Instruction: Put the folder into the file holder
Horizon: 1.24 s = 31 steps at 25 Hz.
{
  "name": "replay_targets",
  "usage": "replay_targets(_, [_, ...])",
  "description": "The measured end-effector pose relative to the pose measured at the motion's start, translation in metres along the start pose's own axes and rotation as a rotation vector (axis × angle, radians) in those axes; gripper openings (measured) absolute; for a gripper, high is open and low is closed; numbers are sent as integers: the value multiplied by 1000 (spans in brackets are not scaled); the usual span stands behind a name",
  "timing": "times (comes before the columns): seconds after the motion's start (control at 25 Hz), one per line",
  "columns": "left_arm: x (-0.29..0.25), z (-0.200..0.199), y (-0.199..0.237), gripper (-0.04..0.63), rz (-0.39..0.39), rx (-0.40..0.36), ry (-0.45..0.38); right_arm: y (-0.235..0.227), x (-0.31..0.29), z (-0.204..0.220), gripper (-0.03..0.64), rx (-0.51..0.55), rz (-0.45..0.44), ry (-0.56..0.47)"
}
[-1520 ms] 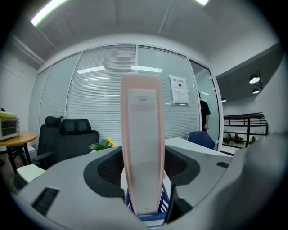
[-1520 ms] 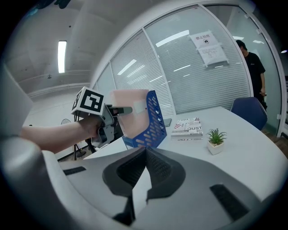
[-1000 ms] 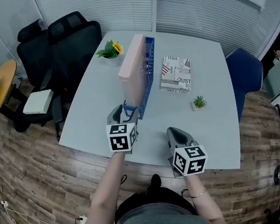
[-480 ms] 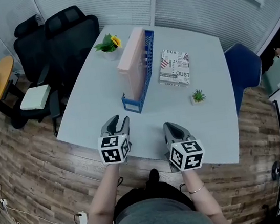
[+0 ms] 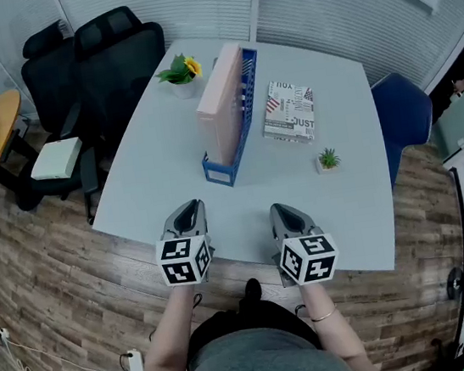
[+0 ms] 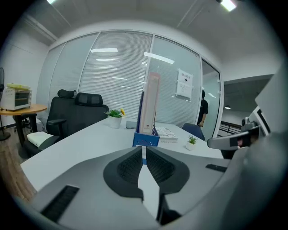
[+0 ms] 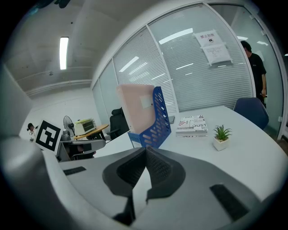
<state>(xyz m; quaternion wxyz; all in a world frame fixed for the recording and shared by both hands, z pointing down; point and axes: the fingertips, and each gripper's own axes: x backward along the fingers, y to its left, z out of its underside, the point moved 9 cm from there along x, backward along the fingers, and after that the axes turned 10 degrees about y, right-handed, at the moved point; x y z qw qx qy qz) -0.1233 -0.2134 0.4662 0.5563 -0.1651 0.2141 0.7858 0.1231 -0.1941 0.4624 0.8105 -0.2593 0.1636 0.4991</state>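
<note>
The pink folder [image 5: 221, 105] stands upright inside the blue file holder [image 5: 238, 159] in the middle of the white table [image 5: 157, 169]. Both grippers hover side by side over the table's near edge, well short of the holder. My left gripper [image 5: 189, 220] is shut with nothing between its pads. My right gripper [image 5: 284, 214] is also shut and empty. The left gripper view looks straight at the holder's [image 6: 146, 139] near end, with the folder [image 6: 152, 96] rising above it. In the right gripper view the folder [image 7: 134, 107] and holder [image 7: 158, 120] stand ahead to the left.
A book [image 5: 289, 112] lies to the right of the holder, with a small potted plant [image 5: 328, 159] nearer me. A sunflower pot [image 5: 182, 73] stands at the far left. Black office chairs [image 5: 108, 65] flank the table's left side and a blue chair [image 5: 403, 122] its right.
My left gripper has drawn back from the holder's near end to the table's front edge and its jaws have closed. The right gripper has barely moved.
</note>
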Motion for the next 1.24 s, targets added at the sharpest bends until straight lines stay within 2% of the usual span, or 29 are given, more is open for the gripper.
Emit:
replay_targets(0.2, [6, -2, -2, 37, -7, -34, -8, 2, 1, -2, 3, 23, 3, -10])
replay_targets(0.52, [8, -5, -1, 37, 17, -18, -11, -2, 3, 0, 3, 25, 18, -20])
replay_targets(0.76, [5, -6, -4, 37, 44, -39, 2, -3, 4, 2, 3, 17, 27, -23])
replay_targets(1.24, [4, 3, -7, 38, 47, -22, 41, -6, 8, 3, 3, 17, 45, -14])
